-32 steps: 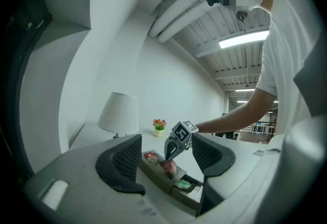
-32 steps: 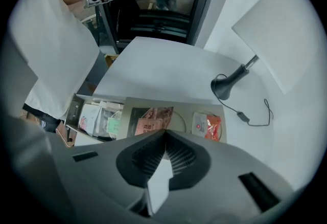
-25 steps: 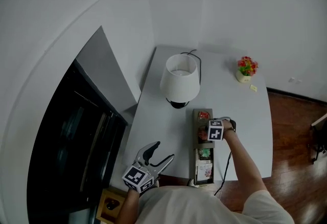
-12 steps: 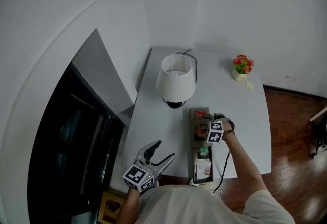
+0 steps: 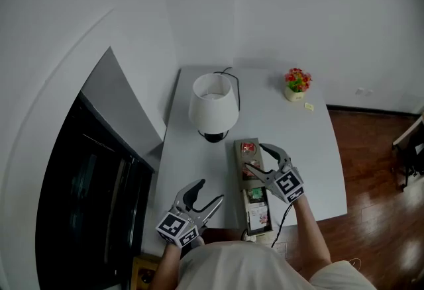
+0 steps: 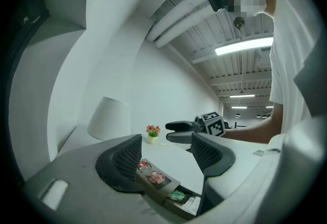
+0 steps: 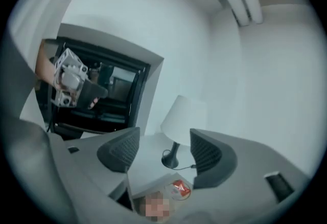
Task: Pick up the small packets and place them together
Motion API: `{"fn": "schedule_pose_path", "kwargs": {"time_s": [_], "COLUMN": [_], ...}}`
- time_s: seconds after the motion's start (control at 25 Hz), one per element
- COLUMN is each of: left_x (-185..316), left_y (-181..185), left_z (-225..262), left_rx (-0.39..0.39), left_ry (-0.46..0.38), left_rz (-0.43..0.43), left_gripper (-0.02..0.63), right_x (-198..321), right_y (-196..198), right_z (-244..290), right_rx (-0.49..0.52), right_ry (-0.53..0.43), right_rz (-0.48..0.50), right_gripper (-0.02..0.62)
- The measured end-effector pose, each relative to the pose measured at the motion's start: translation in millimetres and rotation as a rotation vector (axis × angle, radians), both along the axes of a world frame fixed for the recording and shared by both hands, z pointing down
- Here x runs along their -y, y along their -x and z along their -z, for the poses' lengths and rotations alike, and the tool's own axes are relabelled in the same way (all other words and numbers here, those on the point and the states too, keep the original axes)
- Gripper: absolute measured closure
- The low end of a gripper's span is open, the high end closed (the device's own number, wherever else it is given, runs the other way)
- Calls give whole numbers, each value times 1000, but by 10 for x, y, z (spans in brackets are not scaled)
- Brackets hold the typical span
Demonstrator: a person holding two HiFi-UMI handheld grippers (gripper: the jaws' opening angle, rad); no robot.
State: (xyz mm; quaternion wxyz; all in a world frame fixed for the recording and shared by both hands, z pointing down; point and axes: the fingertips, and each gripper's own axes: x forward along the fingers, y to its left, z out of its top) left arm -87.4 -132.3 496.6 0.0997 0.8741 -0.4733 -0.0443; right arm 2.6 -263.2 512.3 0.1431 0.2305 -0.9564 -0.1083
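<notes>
A long narrow tray (image 5: 237,179) lies on the white table and holds several small packets in a row: a red one (image 5: 248,147) at the far end, then a pinkish one (image 5: 250,170), a green one (image 5: 255,194) and a white one (image 5: 260,217). My right gripper (image 5: 257,157) hovers above the tray's far half. Its jaws have just been opening and nothing is between them. In the right gripper view the red packet (image 7: 180,188) shows below the open jaws. My left gripper (image 5: 210,191) stands open and empty at the table's near left edge, apart from the tray (image 6: 168,187).
A white table lamp (image 5: 212,106) stands left of the tray's far end, its cable trailing behind. A small flower pot (image 5: 297,82) and a yellow tag (image 5: 309,106) sit at the far right. A black screen (image 5: 93,196) flanks the table's left; wooden floor (image 5: 377,163) lies right.
My right gripper has lifted off the tray, swung from pointing down to nearly level, and its jaws have opened. The left gripper has barely shifted.
</notes>
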Motion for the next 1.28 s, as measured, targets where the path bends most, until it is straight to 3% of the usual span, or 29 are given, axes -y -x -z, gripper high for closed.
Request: {"fn": "schedule_pose_path", "kwargs": {"time_s": [0.08,0.24,0.4,0.48,0.56,0.8,1.28], "left_x": [19,57,29,3,-31,-94,-153], "left_y": [17,50,43,3,-47,-155,-191], "left_z": [32,-3,-9,11,13,-25,21], "left_rx": [19,82,67,66,69,69,86], "left_ry": [-17,-34,-38,-43,-49,-50,-63], "left_rz": [20,64,73,64,51,38,86], "left_gripper": [307,292,290,290,290,290,290], "right_x": [-144,-370,-821,-901,-948,-946,-999], "right_y": [-100,-379,-501,-597,-653,-733,-601], "right_z": [191,345,312,293,214,72,181], "right_rx": [125,365,390,403,354,318,300], "right_ry": [26,96,56,49,42,72,52], "right_rz": [-55,-170,-133,-184,-226,-252,-171], "right_gripper": [146,143,194,198,202,204,206]}}
